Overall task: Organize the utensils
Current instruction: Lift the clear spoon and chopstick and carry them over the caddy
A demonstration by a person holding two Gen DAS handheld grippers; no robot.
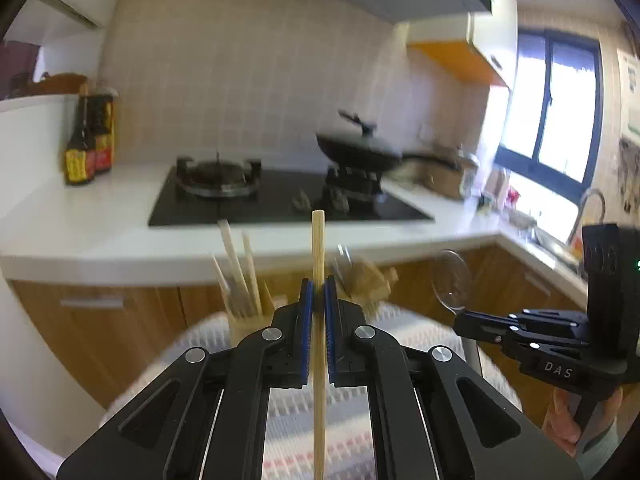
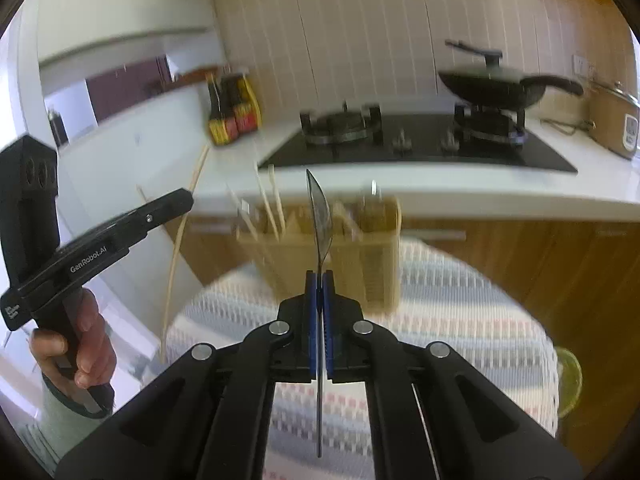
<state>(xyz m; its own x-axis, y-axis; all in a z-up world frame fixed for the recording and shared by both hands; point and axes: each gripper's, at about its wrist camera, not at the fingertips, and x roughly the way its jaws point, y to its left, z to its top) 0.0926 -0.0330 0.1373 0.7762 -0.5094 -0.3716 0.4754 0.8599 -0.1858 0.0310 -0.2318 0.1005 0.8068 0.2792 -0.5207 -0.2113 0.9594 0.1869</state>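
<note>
Daylight floods through the window (image 1: 552, 108), blowing out its panes and glaring off the white countertop (image 1: 100, 216). Fisheye distortion bends the edges under dark vignetting; the utensil holder (image 2: 320, 240) is motion-blurred in both views.

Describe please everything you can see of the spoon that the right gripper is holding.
The spoon looks like clear, slightly grey plastic, with an oval bowl and a thin straight handle. The right gripper is shut on the handle just below the bowl, between its blue pads. The bowl points up and away, seen edge-on from the right wrist and broadside from the left wrist. It hangs in the air in front of the blurred utensil holder, touching nothing else.
</note>
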